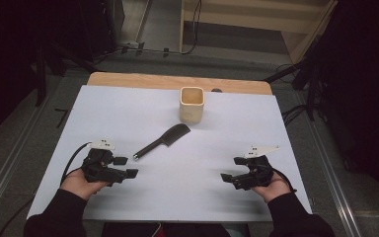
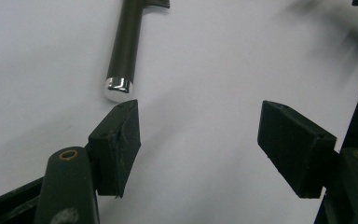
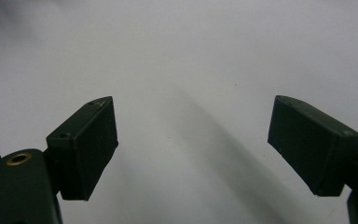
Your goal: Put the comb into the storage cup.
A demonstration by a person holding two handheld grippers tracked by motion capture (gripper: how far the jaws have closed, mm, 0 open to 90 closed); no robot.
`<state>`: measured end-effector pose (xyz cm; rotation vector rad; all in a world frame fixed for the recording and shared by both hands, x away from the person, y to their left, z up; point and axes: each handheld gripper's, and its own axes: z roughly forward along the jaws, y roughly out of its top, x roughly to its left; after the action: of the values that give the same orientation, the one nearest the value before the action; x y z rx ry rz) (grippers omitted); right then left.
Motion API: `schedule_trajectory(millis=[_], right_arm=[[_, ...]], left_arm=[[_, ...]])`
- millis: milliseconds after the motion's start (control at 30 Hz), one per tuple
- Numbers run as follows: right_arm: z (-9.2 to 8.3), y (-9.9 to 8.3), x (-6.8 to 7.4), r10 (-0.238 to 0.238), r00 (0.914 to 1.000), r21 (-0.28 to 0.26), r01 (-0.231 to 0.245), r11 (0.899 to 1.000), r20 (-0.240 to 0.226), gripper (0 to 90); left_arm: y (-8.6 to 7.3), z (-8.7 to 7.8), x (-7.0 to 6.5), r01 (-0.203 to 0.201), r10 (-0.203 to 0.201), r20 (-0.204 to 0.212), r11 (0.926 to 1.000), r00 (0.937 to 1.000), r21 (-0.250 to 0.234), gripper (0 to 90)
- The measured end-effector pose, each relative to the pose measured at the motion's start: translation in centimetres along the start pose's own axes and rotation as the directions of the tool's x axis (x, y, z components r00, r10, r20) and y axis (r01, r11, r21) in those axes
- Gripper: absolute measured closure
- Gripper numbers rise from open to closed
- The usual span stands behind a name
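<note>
A black comb [image 1: 162,140] with a long handle and a shiny end cap lies slanted on the white sheet, just in front of a cream square cup [image 1: 192,104]. My left gripper [image 1: 126,167] stands open at the front left, its tips a little short of the comb's handle end [image 2: 118,88], nothing between its jaws. At the front right my right gripper [image 1: 233,169] is open too, over bare sheet [image 3: 186,70]. In the left gripper view the handle [image 2: 127,42] runs up from just beyond the left pad [image 2: 116,144].
The white sheet [image 1: 128,106] covers a wooden table whose far edge [image 1: 177,80] shows behind the cup. Dark floor, cables and stands surround the table. A small dark knob [image 1: 216,90] sits at the table's far edge.
</note>
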<state>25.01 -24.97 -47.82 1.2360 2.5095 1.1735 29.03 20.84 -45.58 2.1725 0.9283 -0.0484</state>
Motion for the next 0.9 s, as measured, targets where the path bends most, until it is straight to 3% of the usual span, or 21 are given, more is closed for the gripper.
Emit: schedule_trajectory(millis=[433,600,900], right_arm=[[-0.1,-0.2,0.0,-0.002,1.0000,0.002,0.002,1.000,0.003,14.0],[-0.1,-0.2,-0.1,-0.004,1.0000,0.002,0.004,1.000,0.006,14.0],[-0.1,-0.4,0.0,0.002,1.0000,0.008,-0.002,1.000,0.006,14.0]], left_arm=[[0.3,0.1,0.3,0.003,-0.003,-0.019,0.9999,0.9998,-0.016,26.8],[0.9,-0.3,0.9,0.019,-0.020,-0.034,0.9990,0.9992,-0.040,26.7],[2.5,0.0,1.8,0.003,-0.005,-0.045,0.9989,0.9990,-0.046,24.7]])
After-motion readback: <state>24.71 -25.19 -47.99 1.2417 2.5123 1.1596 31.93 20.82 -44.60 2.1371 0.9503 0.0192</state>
